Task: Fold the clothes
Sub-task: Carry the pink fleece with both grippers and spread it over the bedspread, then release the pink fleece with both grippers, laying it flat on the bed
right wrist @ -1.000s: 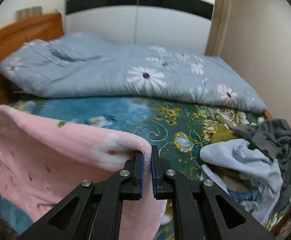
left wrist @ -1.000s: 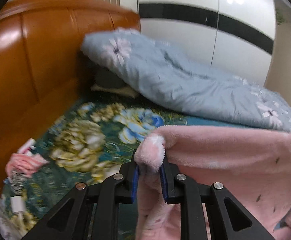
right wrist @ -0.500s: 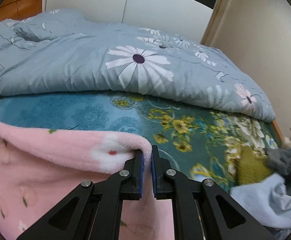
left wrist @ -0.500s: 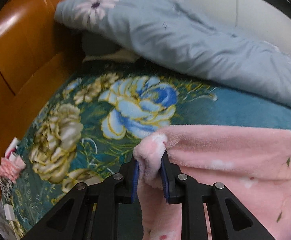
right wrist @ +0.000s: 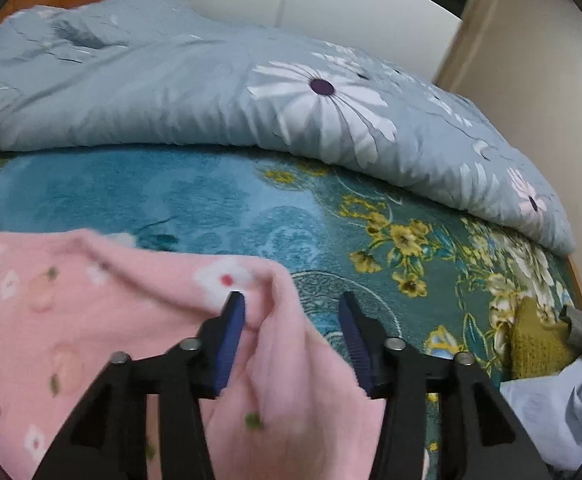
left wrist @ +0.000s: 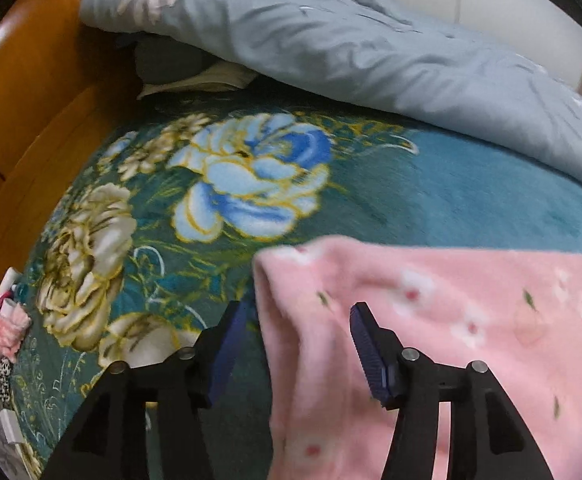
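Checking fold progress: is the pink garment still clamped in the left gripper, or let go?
Let go. The left gripper jaws are opening, pads clear of the pink garment, whose corner lies between them.

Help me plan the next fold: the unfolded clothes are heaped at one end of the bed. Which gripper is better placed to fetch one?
Right. The clothes pile shows only in the right wrist view, just beside the right gripper, whose jaws are opening off the pink garment. The left gripper faces the headboard end.
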Available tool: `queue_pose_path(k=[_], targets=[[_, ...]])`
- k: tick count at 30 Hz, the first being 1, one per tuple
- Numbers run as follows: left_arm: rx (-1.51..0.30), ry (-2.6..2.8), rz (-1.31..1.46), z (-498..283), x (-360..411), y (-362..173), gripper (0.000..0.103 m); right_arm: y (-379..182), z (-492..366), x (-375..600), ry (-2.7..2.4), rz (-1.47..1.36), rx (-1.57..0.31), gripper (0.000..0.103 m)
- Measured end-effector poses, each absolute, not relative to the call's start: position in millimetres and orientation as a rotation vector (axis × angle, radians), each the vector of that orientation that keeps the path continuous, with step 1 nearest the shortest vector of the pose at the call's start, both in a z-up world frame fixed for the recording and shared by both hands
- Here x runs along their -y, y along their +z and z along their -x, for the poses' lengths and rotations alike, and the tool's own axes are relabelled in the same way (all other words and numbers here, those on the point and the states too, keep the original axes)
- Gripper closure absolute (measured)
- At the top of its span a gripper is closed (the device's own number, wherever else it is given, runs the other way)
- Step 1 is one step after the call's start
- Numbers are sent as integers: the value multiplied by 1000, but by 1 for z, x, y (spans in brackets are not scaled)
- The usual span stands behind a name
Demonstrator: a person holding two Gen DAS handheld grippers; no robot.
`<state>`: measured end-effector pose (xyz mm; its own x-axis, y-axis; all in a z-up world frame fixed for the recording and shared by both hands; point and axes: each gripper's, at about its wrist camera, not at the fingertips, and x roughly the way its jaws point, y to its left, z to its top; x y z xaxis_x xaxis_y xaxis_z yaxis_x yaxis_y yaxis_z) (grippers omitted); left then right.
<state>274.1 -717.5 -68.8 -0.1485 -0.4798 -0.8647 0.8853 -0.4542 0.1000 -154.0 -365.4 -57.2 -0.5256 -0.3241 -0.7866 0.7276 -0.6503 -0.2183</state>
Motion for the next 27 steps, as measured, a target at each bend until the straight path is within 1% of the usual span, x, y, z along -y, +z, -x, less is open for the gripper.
queue_pose_path(k=[2,4,6,7,8,9,13,18,21,24,27], targets=[[-526,-1792,-1090,-283,704,-57,45,-40,141,346,-2195,-948,-677,52],[-502,-1814,-1046,-302,684,-41,44,-23,123,315,-2158,-937,-573,51],[-524,-1847,-984,-331,661,-29,38,-14,95,272,-2120,-931,-524,48],[-545,-1866,-950,-347,649,-23,36,-10,80,248,-2101,-929,-504,45],[-569,-1884,-914,-364,636,-19,33,-8,66,229,-2086,-929,-492,45],[-606,-1898,-883,-380,624,-21,30,-9,50,206,-2069,-935,-485,45],[-770,-1907,-811,-436,579,-46,30,-17,5,108,-2083,-991,-473,44],[-1000,-1932,-732,-461,542,-84,30,-37,-43,19,-2079,-1098,-475,44],[-1108,-1972,-690,-459,532,-96,30,-47,-69,-6,-2026,-1119,-456,44],[-1163,-1996,-680,-448,524,-100,30,-61,-89,-11,-1956,-1131,-432,43],[-1202,-1999,-670,-437,520,-102,30,-79,-105,1,-1871,-1147,-463,43]])
